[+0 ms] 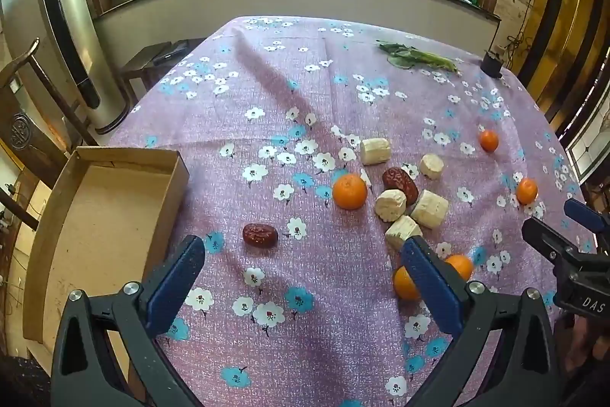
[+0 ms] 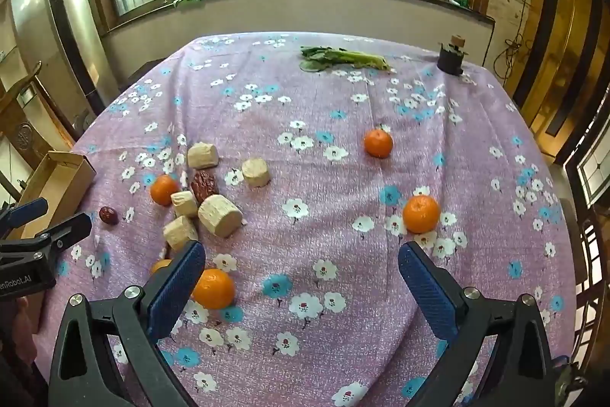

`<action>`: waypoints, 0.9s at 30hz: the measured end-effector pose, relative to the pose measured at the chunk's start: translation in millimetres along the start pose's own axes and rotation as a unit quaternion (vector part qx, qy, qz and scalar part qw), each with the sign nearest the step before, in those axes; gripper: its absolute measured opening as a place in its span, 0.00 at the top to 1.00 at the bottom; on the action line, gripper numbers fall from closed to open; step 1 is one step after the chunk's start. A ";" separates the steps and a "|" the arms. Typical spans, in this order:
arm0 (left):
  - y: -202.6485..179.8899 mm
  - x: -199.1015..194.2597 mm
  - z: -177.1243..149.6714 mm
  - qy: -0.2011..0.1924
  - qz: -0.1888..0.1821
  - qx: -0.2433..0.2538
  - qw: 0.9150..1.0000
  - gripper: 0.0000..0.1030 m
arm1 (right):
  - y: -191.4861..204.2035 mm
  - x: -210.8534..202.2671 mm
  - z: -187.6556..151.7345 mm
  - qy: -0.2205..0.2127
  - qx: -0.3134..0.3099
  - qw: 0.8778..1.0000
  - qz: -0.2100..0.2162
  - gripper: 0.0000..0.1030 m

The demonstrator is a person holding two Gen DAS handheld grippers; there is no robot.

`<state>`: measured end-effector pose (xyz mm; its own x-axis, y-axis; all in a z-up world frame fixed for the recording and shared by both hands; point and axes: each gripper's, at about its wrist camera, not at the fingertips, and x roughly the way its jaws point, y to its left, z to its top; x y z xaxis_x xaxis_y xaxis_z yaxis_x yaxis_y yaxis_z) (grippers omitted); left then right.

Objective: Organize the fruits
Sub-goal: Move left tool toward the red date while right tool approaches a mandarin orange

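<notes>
1. Left tool is spread wide with nothing between its blue pads, hanging over the flowery purple surface; a lone red date lies just ahead, slightly left of centre.
2. Cardboard box sits at the left edge of the surface, right beside the left tool's left finger; looks bare inside.
3. The main pile, pale cut chunks, a second date and a tangerine, is ahead and to the right of the left tool; two more tangerines are half hidden behind its right finger.
4. Right tool is also released; one tangerine touches or sits just beside its left finger, another lies just beyond its right fingertip, a third is farther off.
</notes>
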<state>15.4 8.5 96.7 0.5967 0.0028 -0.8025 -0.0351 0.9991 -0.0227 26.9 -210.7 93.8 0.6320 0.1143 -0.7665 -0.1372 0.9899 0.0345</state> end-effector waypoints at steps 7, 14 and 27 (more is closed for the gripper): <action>-1.1 -7.5 8.9 -0.011 0.001 0.001 1.000 0.00 | 12.0 -10.9 8.8 -0.004 -0.021 1.000 0.014 0.01; 0.8 -9.9 9.4 -0.011 -0.004 -0.004 1.000 0.00 | 14.2 -14.4 7.1 -0.006 -0.018 0.999 0.030 0.01; 8.3 -2.6 6.1 0.001 -0.011 -0.015 1.000 0.00 | 19.9 -12.5 2.5 -0.005 -0.030 0.999 0.044 0.01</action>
<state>18.4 17.1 102.2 0.5958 -0.0192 -0.8029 -0.0461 0.9972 -0.0581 18.2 -192.3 105.6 0.6237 0.2011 -0.7554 -0.2367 0.9696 0.0626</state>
